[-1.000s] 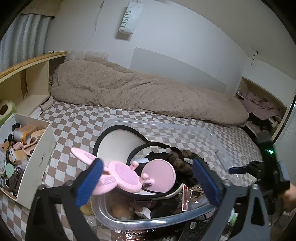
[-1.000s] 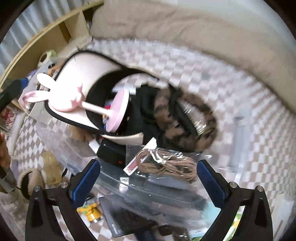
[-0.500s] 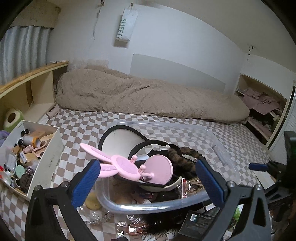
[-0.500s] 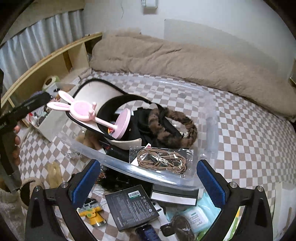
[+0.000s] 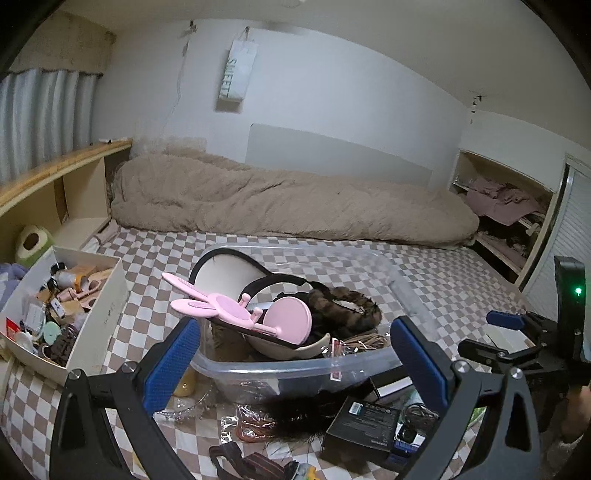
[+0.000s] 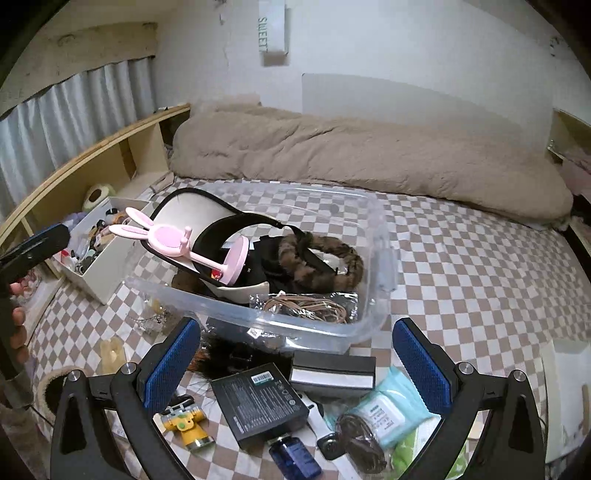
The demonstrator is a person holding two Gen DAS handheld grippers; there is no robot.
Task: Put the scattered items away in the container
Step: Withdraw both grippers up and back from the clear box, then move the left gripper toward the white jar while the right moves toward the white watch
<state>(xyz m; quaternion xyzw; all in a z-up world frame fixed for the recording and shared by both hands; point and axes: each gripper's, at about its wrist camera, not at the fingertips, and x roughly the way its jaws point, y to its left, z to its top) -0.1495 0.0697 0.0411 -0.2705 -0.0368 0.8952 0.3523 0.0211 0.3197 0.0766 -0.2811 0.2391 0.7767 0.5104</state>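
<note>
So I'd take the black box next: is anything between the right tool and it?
Nothing visible: the right tool is open just above the black box, which lies uncovered in front of the bin.

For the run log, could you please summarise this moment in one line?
left hand-held gripper: open | right hand-held gripper: open | clear bin: part-filled | black box: outside

Readable text: "SWEET", printed vertically on the white bag [image 5: 236, 72] hanging on the wall; same bag [image 6: 273, 27] in right wrist view. Print on the black box [image 6: 258, 404] and wipes pack [image 6: 388, 413] illegible.
</note>
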